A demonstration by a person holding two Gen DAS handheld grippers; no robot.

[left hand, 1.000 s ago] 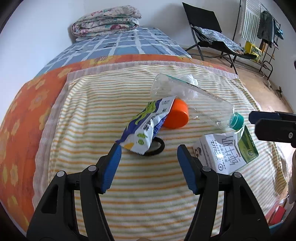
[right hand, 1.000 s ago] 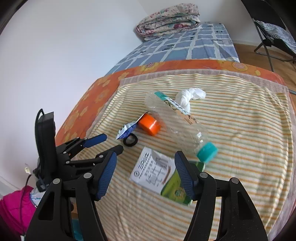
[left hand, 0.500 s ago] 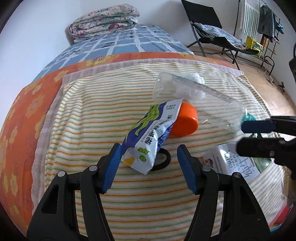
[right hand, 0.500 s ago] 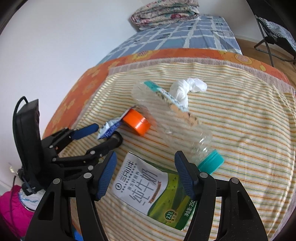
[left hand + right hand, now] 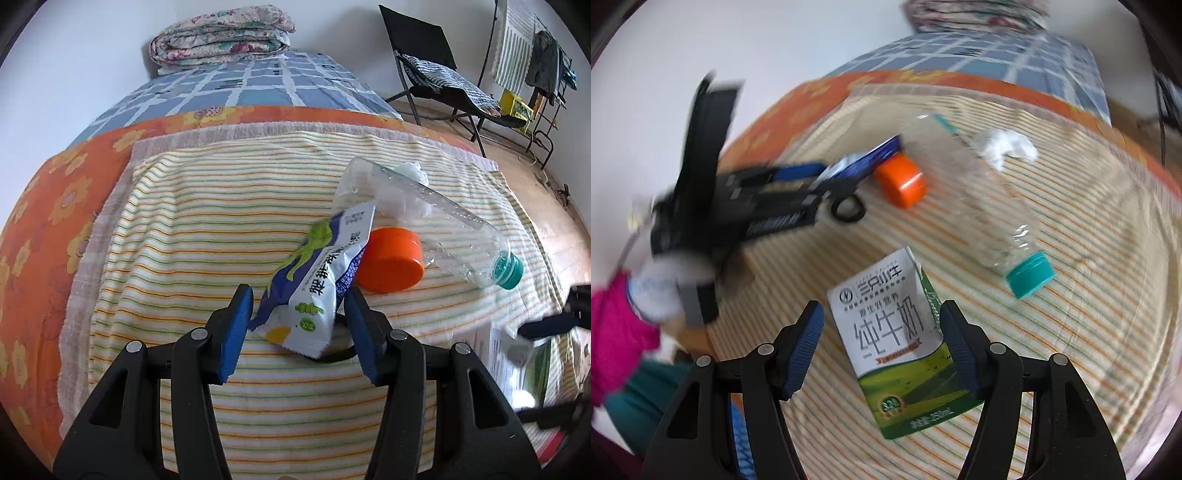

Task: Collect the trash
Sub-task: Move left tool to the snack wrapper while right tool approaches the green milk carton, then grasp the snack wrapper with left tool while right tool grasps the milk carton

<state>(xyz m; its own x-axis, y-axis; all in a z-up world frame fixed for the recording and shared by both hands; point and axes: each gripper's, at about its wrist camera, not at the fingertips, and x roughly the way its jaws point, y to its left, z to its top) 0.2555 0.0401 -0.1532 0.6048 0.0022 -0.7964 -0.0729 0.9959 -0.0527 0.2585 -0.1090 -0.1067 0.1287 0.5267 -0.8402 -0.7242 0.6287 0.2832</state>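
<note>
On the striped bedspread [image 5: 184, 229], the left gripper [image 5: 299, 326] straddled the white-and-blue foil snack wrapper [image 5: 317, 280], fingers open; the right gripper [image 5: 882, 350], also open, bracketed the white-and-green milk carton [image 5: 897, 343]. Closing askew could pinch cloth or let the slick wrapper slip.

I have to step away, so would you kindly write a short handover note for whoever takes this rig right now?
Left gripper: open, fingers either side of the snack wrapper, not yet closed.
Right gripper: open, straddling the milk carton, not gripping.
On the striped towel: orange cap and black ring by the wrapper, clear bottle with teal cap, crumpled tissue behind it.
Done: nothing collected.
Left: close on wrapper and carton, then gather the rest. No bin visible.
</note>
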